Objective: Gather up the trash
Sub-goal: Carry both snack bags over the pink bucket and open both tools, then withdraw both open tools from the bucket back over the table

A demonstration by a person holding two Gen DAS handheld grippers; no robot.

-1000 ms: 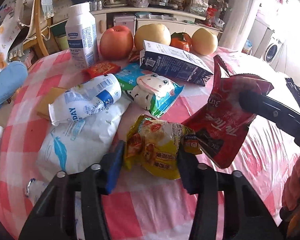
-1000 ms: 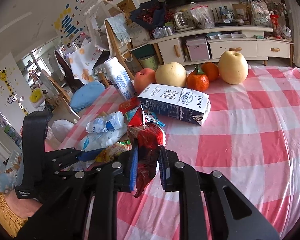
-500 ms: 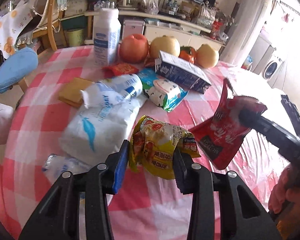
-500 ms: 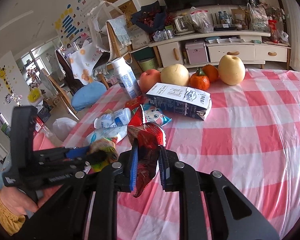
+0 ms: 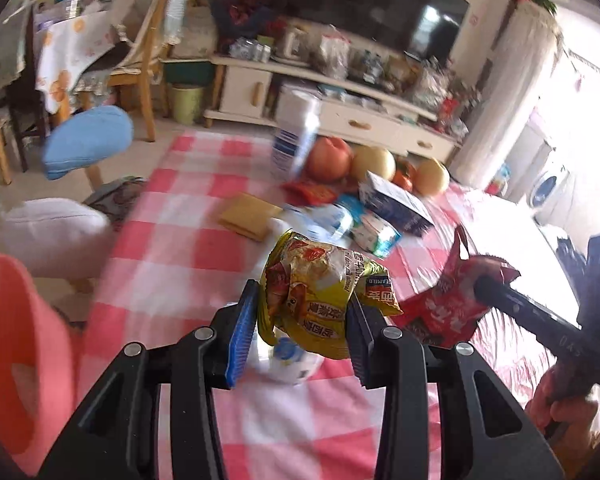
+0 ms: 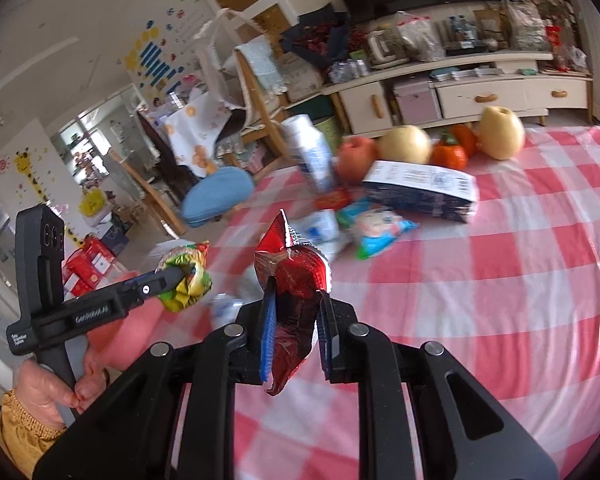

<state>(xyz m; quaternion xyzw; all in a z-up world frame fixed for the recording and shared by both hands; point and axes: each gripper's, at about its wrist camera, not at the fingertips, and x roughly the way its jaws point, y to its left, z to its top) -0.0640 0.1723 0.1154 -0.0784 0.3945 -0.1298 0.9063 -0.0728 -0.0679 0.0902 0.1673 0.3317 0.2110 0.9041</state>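
The left gripper (image 5: 300, 320) is closed on a crumpled yellow wrapper (image 5: 320, 296); the right gripper (image 6: 296, 332) pinches a shiny red foil bag (image 6: 296, 300).

The near part of the desk (image 6: 520, 300), on the right side in the right wrist view, is bare checked cloth, so there is wide free room there. Farther back a cluster blocks the way: a lying milk carton (image 6: 420, 196), a blue snack packet (image 6: 376, 232), a lying small bottle (image 6: 320, 226), an upright white bottle (image 6: 312, 152), and behind them an apple (image 6: 354, 158), two pears (image 6: 406, 144) and tangerines (image 6: 448, 156). A flat yellow packet (image 5: 250, 214) lies apart on the left side. Just below the left hand-held gripper (image 5: 300, 328) another small bottle (image 5: 290, 360) lies on the desk. Beside the desk edge stands a pink bin (image 5: 16, 356); its mouth looks unobstructed.
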